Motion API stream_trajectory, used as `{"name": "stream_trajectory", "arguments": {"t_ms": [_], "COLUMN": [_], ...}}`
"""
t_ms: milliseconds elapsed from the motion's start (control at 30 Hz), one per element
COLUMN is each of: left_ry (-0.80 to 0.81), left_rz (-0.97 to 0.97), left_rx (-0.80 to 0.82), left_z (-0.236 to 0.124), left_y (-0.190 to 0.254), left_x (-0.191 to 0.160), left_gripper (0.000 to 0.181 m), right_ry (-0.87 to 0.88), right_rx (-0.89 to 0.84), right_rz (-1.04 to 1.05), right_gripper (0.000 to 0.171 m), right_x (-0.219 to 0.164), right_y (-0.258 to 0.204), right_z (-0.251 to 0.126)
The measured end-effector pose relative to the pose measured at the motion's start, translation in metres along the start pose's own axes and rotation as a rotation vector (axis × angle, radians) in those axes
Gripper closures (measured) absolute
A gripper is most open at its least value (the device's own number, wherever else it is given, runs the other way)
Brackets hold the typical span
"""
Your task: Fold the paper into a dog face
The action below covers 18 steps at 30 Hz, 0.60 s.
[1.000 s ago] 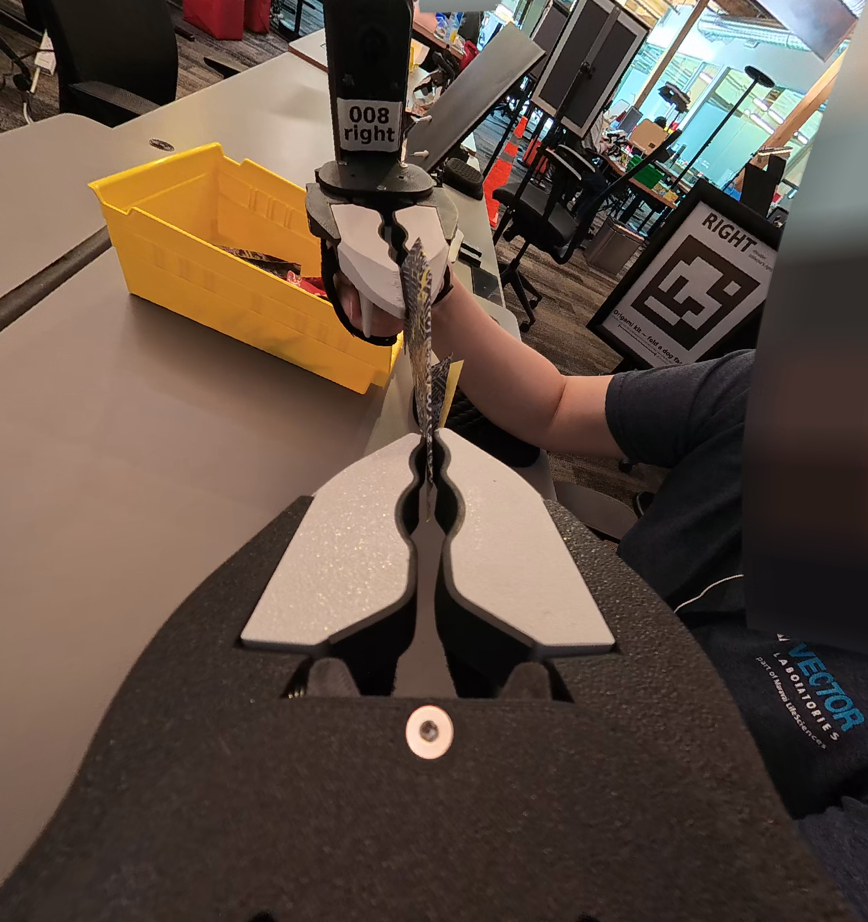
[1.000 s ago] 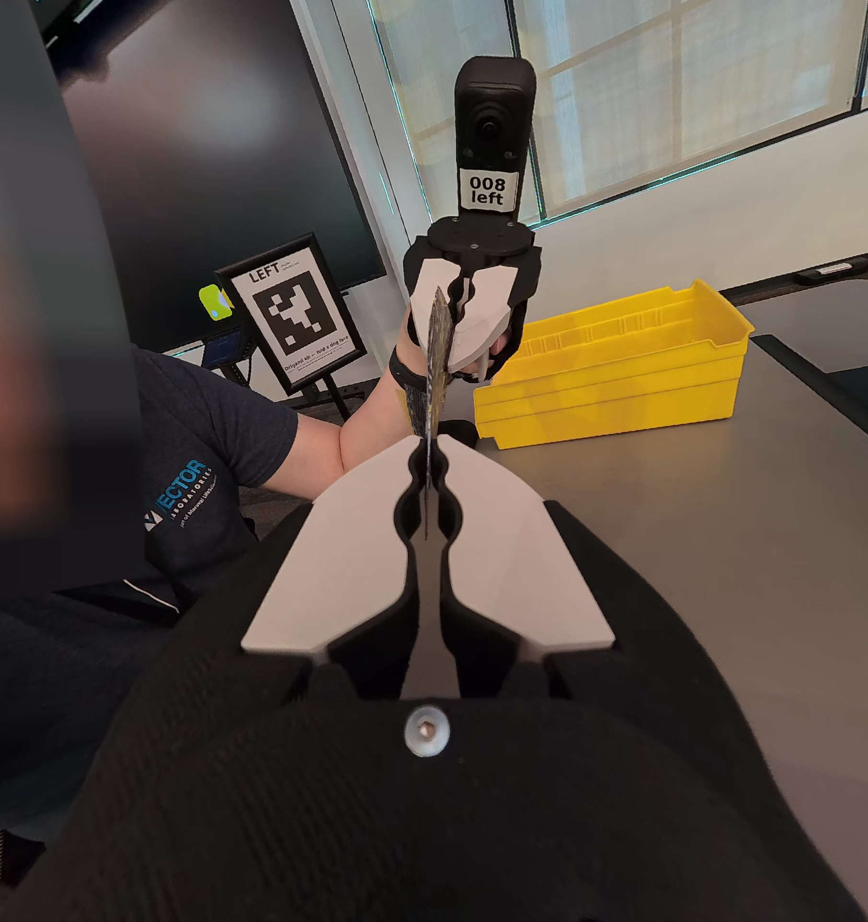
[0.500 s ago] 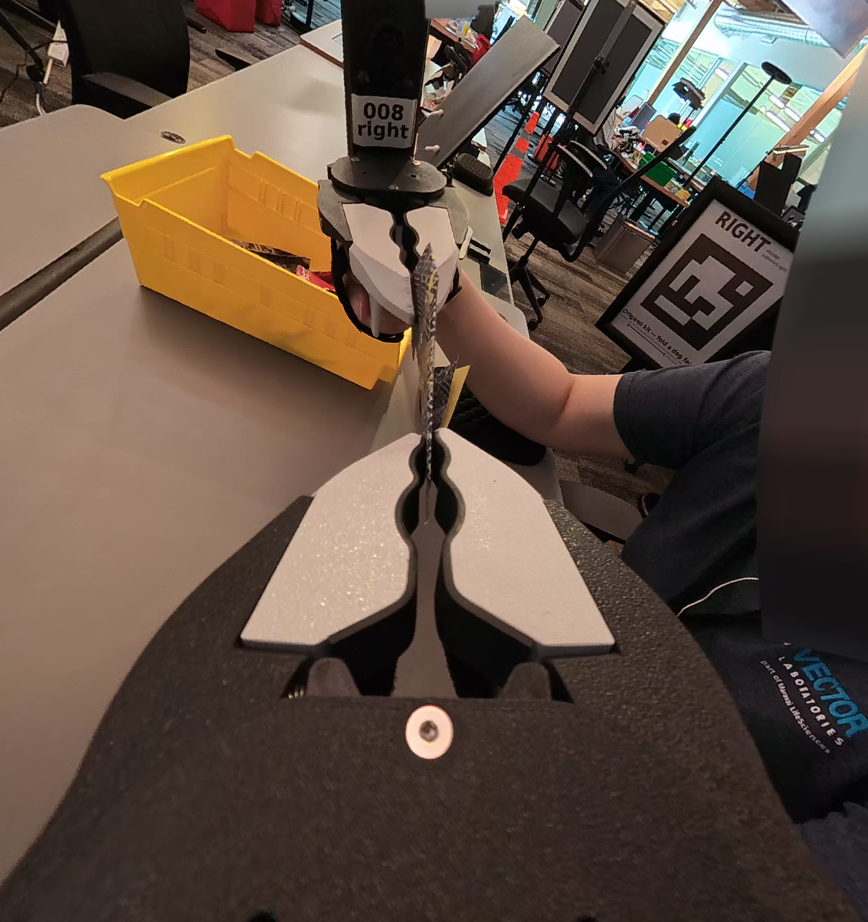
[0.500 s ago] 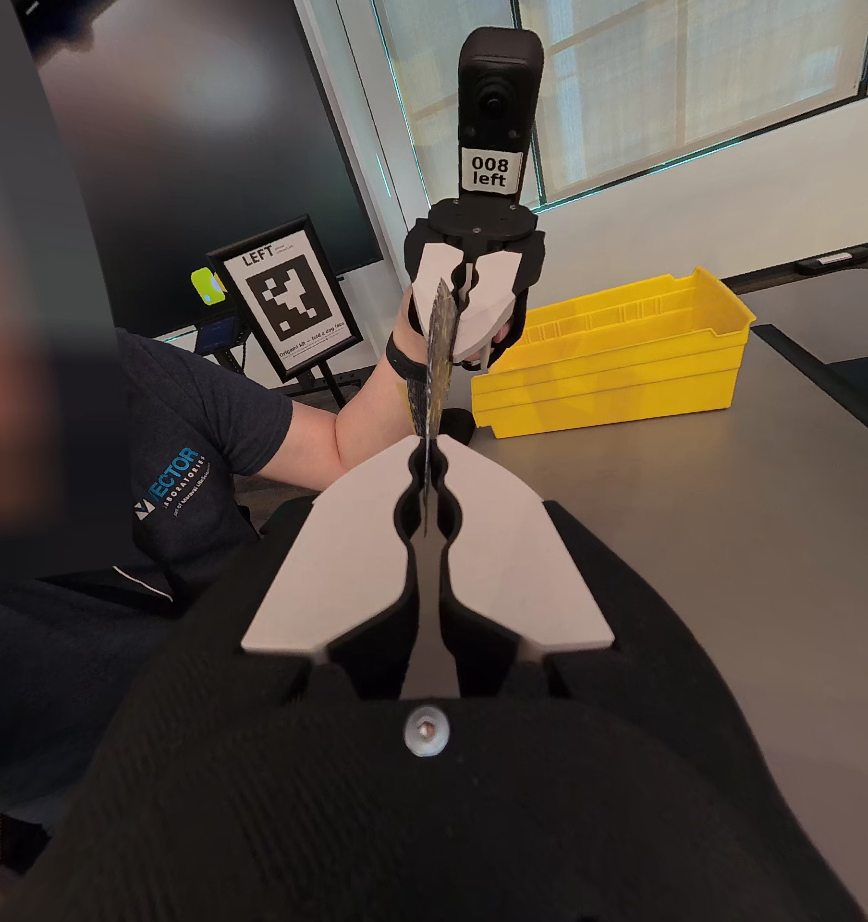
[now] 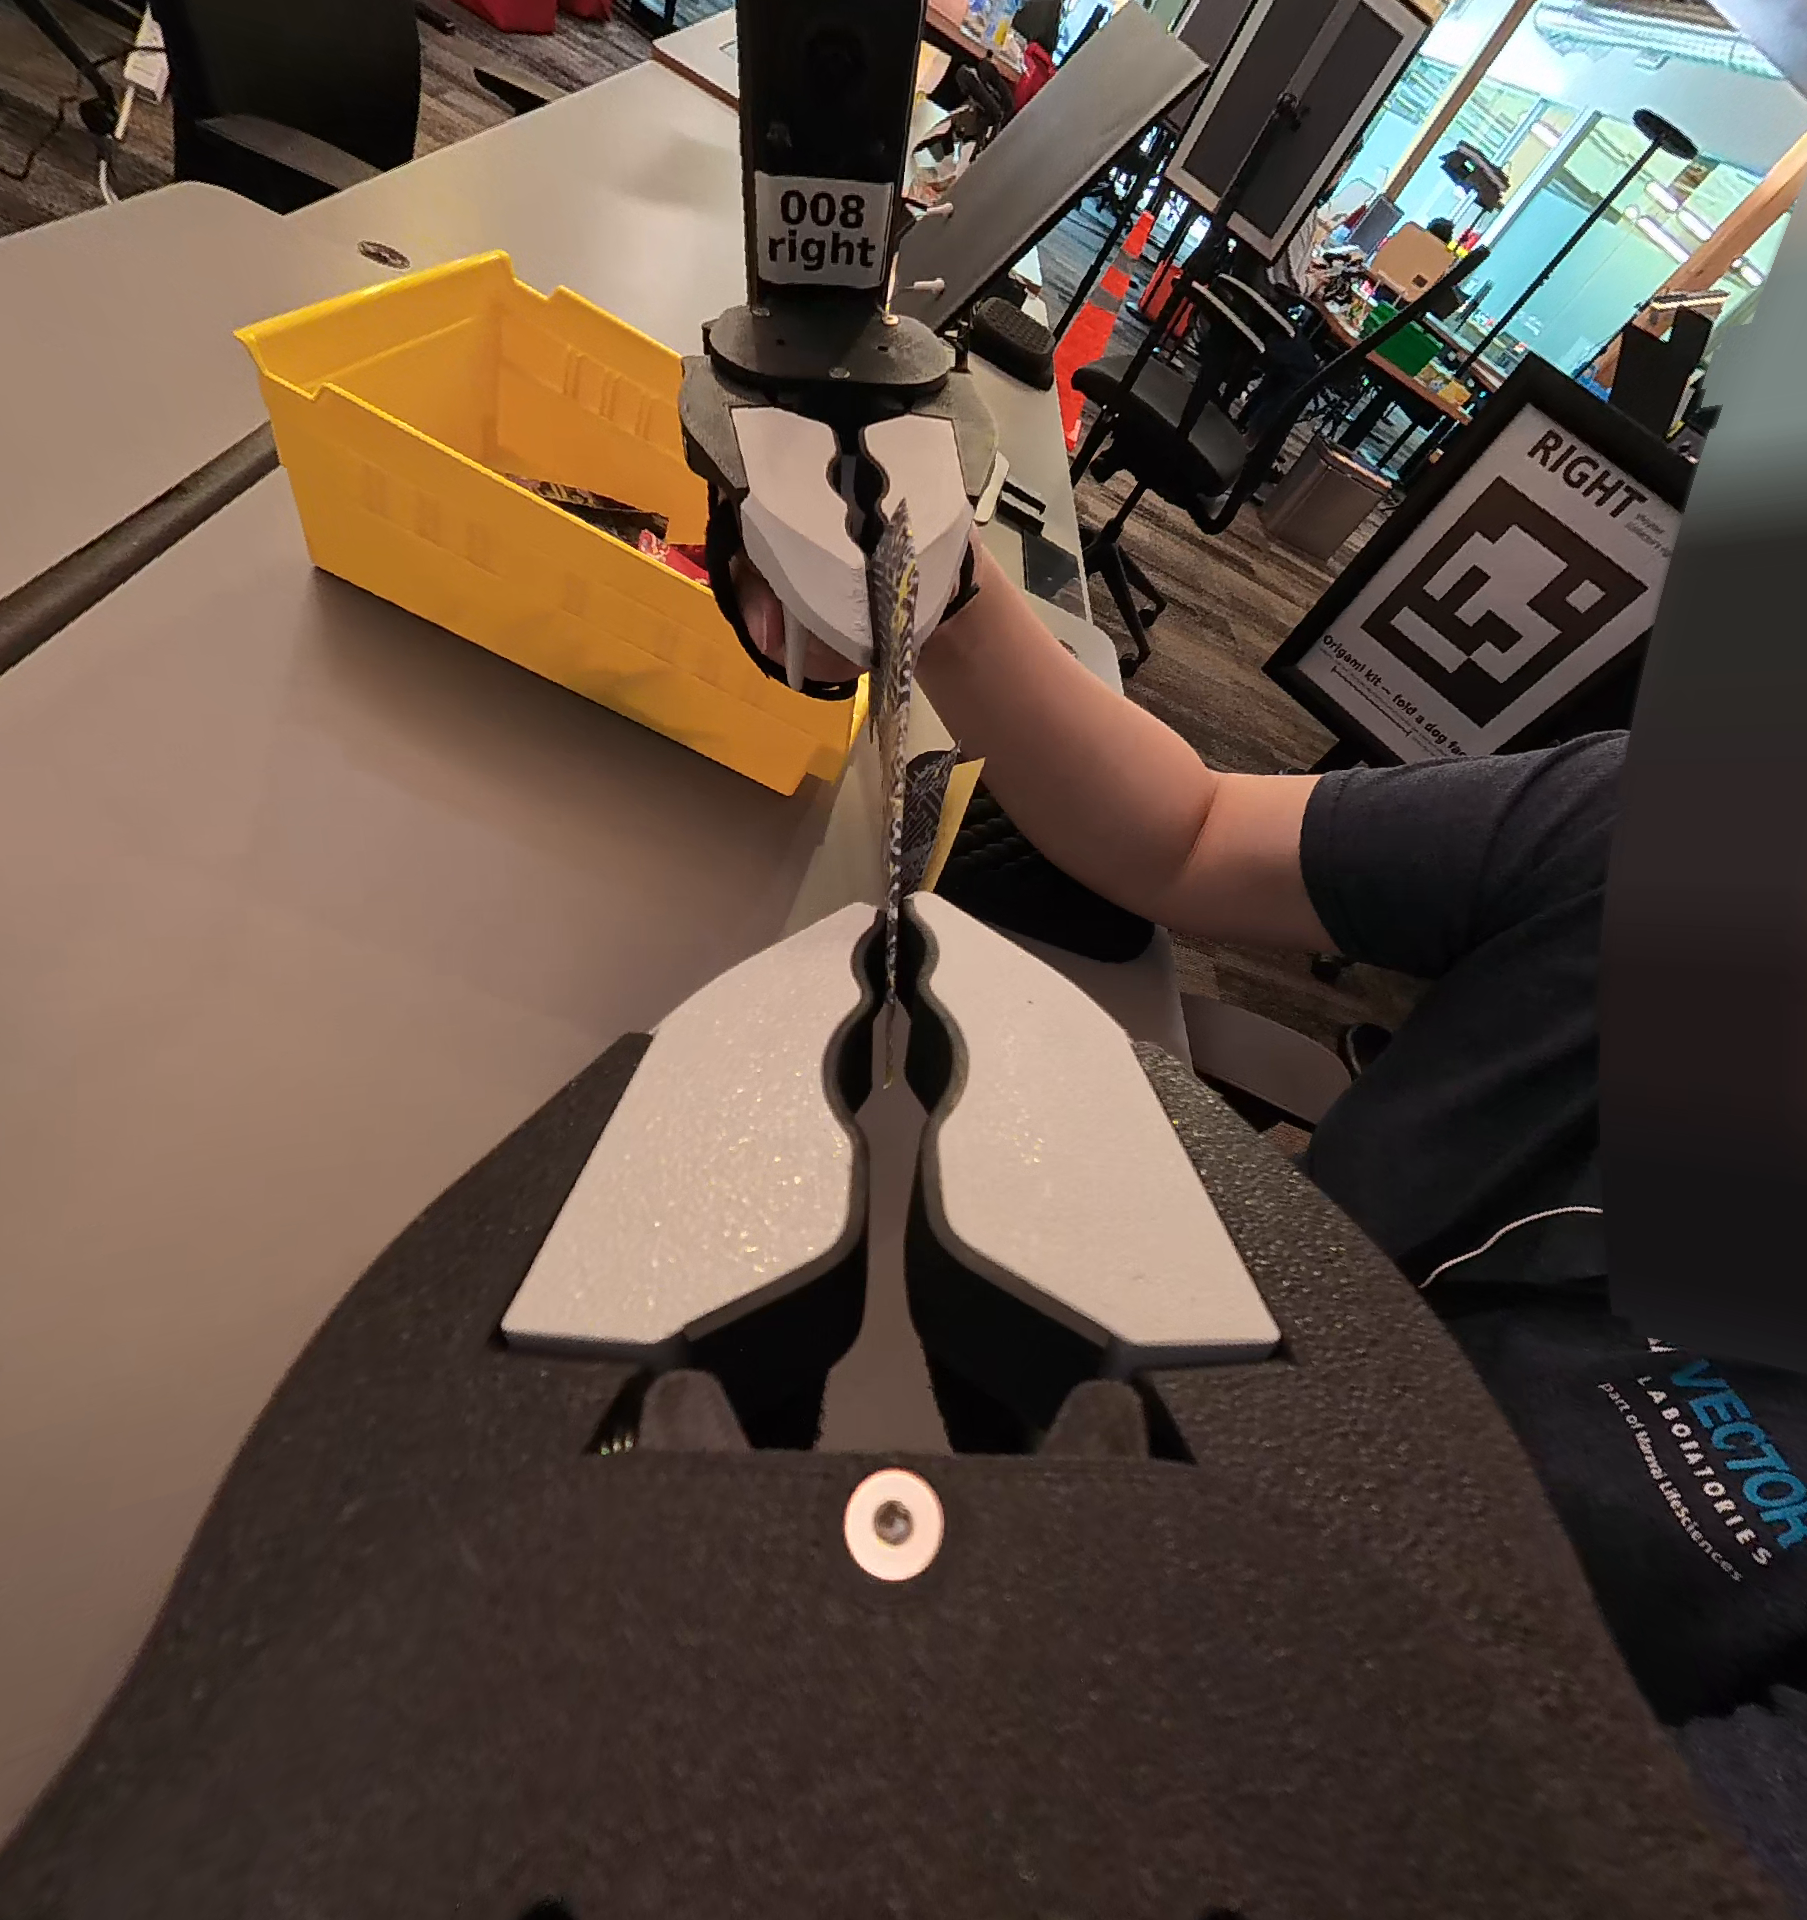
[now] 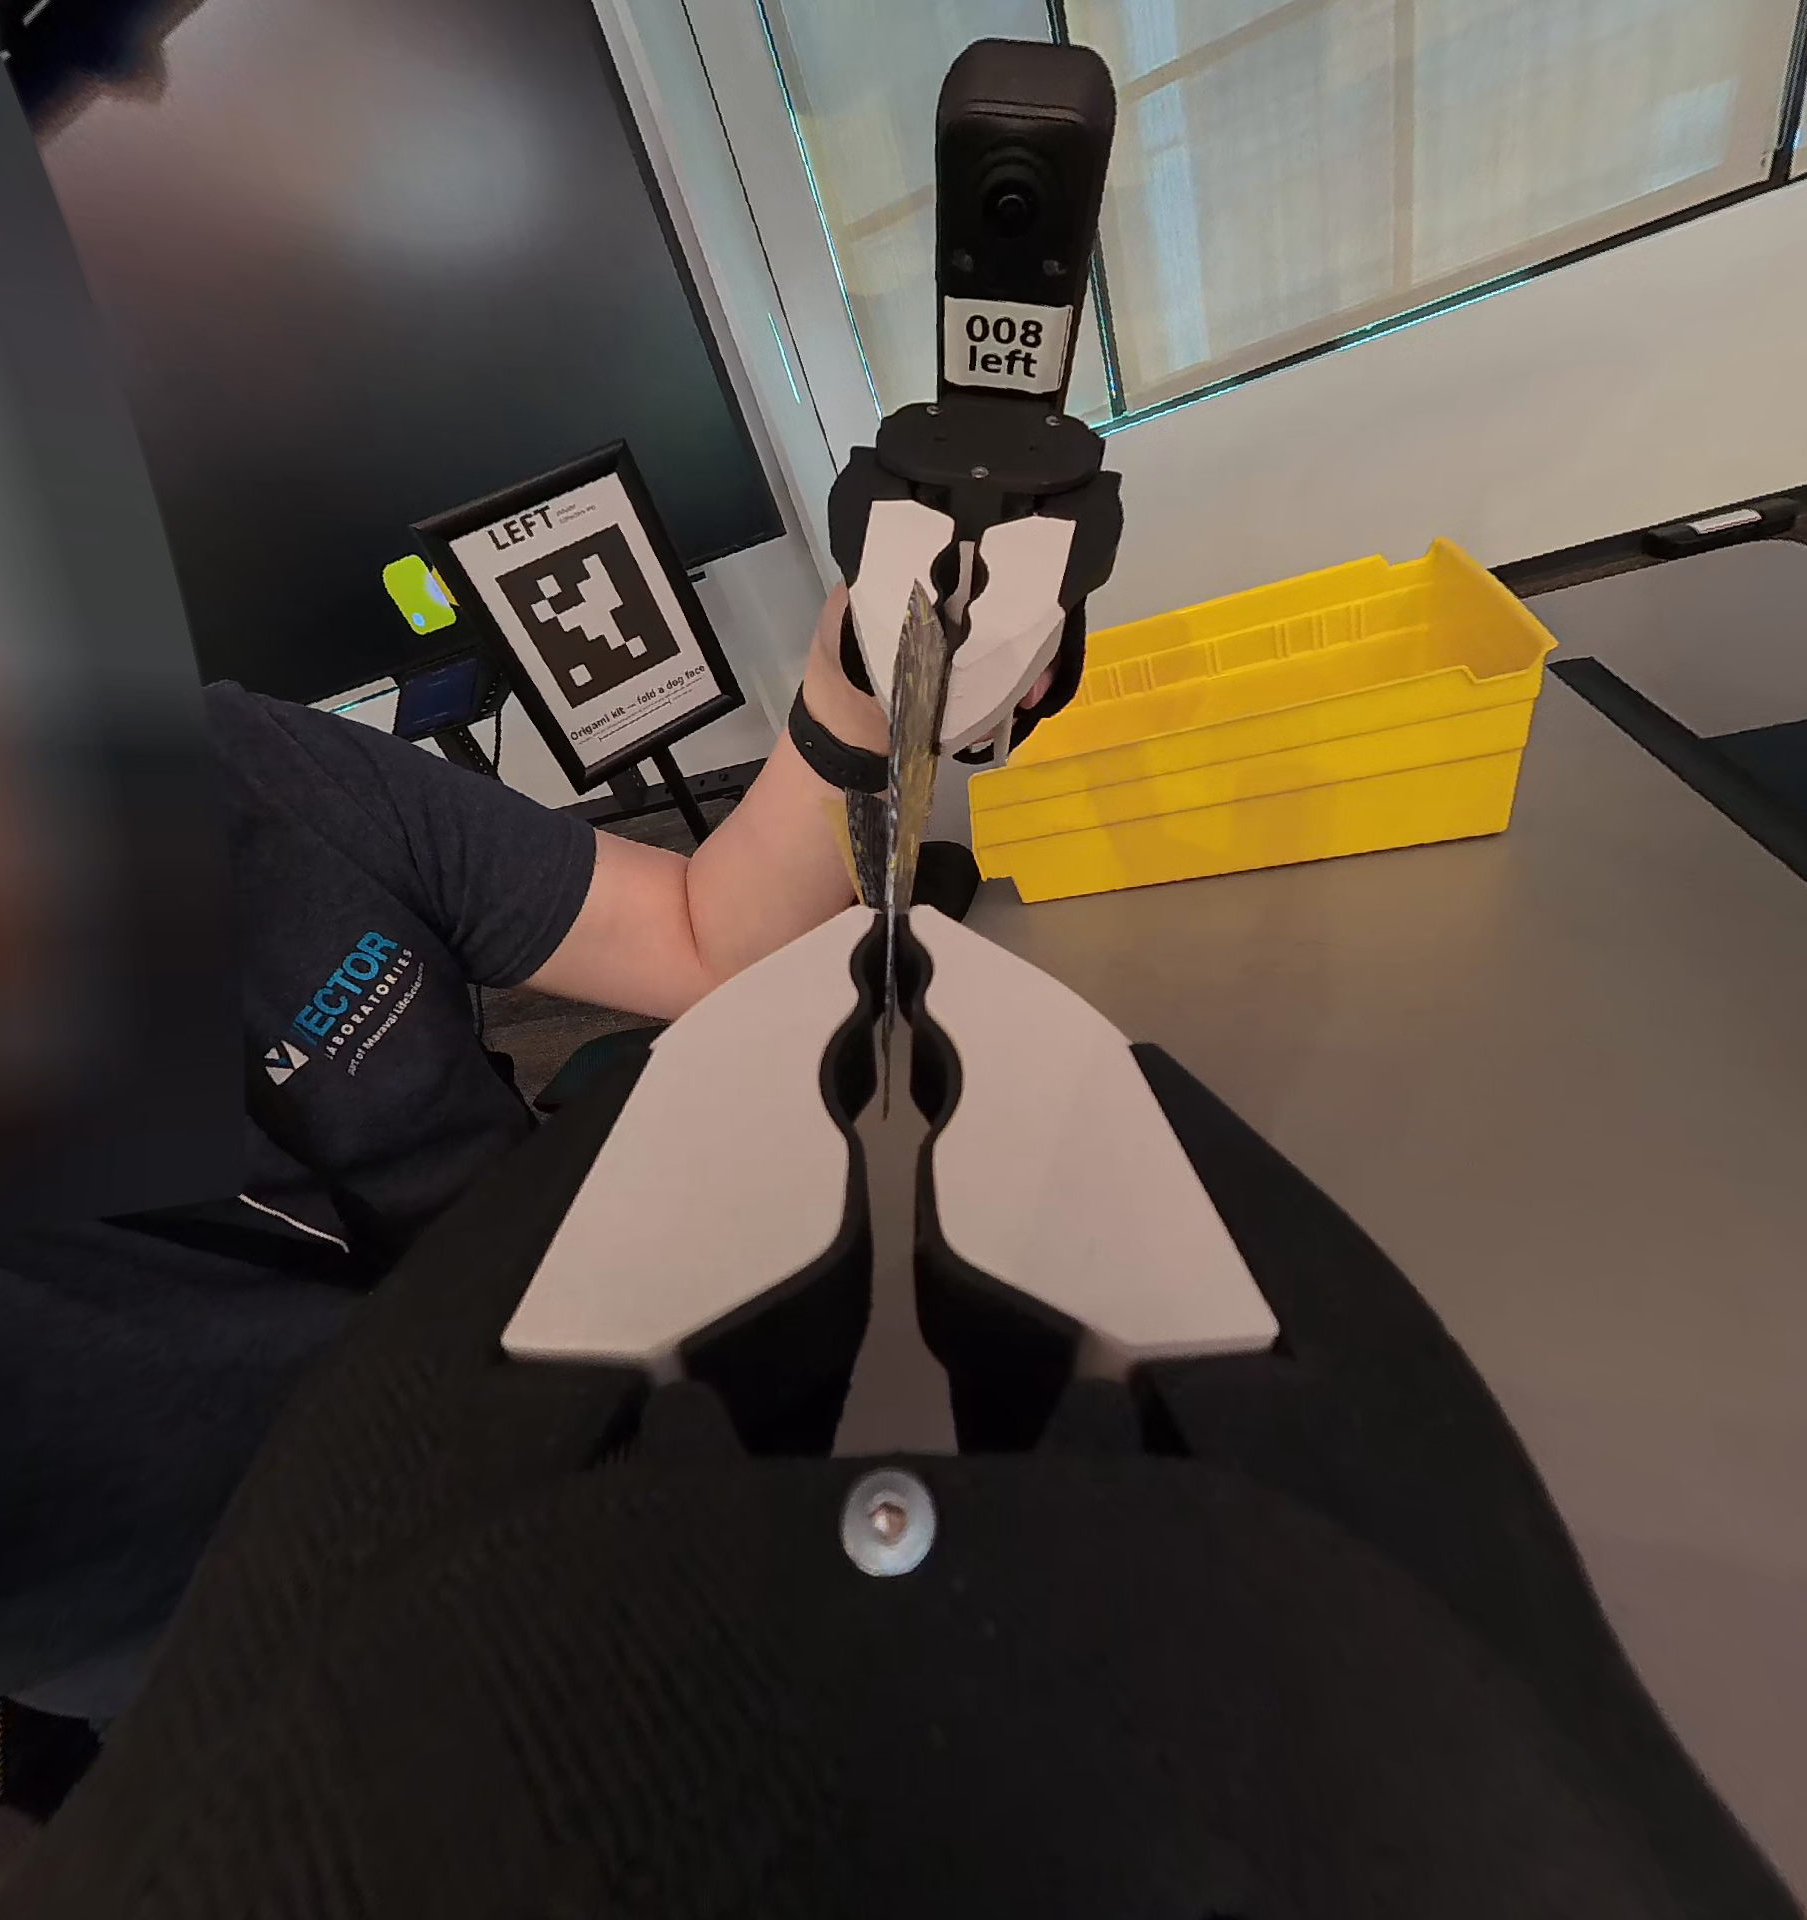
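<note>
A dark patterned paper with yellow marks (image 5: pixel 894 717) hangs edge-on in the air between my two grippers, partly folded. My left gripper (image 5: pixel 891 916) is shut on its near end. My right gripper (image 5: pixel 863 649) faces it from beyond and is shut on the far end. In the right wrist view the paper (image 6: pixel 914 727) runs from my right gripper (image 6: pixel 891 920) up to the left gripper (image 6: pixel 966 717). The paper is held above the near edge of the grey table (image 5: pixel 255 883).
A yellow bin (image 5: pixel 525 566) with some coloured papers inside stands on the table behind the right gripper; it also shows in the right wrist view (image 6: pixel 1263 790). A person's forearm (image 5: pixel 1107 800) and torso are close beside. Framed marker signs (image 5: pixel 1481 613) (image 6: pixel 587 623) stand off the table. About 8 centimetres separates my left fingertips from my right.
Both grippers stay shut on the paper. The pair has drifted only slightly; the far gripper sits a little higher in each view.
</note>
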<state>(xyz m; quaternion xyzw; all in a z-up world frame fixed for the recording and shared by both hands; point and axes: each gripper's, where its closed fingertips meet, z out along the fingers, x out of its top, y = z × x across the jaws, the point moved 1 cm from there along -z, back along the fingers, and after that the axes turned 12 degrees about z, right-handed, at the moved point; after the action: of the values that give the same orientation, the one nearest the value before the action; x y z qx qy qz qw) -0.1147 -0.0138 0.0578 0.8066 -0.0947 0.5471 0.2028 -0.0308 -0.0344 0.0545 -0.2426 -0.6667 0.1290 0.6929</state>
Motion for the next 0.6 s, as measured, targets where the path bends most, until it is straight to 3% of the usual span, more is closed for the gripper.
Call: {"name": "stream_trajectory", "arguments": {"t_ms": [367, 600], "left_ry": [-0.005, 0.015], "left_rz": [0.013, 0.019], "left_rx": [0.003, 0.018], "left_z": [0.0022, 0.0001], "left_y": [0.0018, 0.0000], "left_x": [0.0004, 0.0034], "left_gripper": [0.181, 0.181], "right_ry": [0.036, 0.056], "right_rx": [0.024, 0.009], "right_rz": [0.030, 0.045], "right_gripper": [0.169, 0.153], "right_x": [0.0047, 0.0065], "right_y": [0.0001, 0.0041], "right_z": [-0.0022, -0.0028]}}
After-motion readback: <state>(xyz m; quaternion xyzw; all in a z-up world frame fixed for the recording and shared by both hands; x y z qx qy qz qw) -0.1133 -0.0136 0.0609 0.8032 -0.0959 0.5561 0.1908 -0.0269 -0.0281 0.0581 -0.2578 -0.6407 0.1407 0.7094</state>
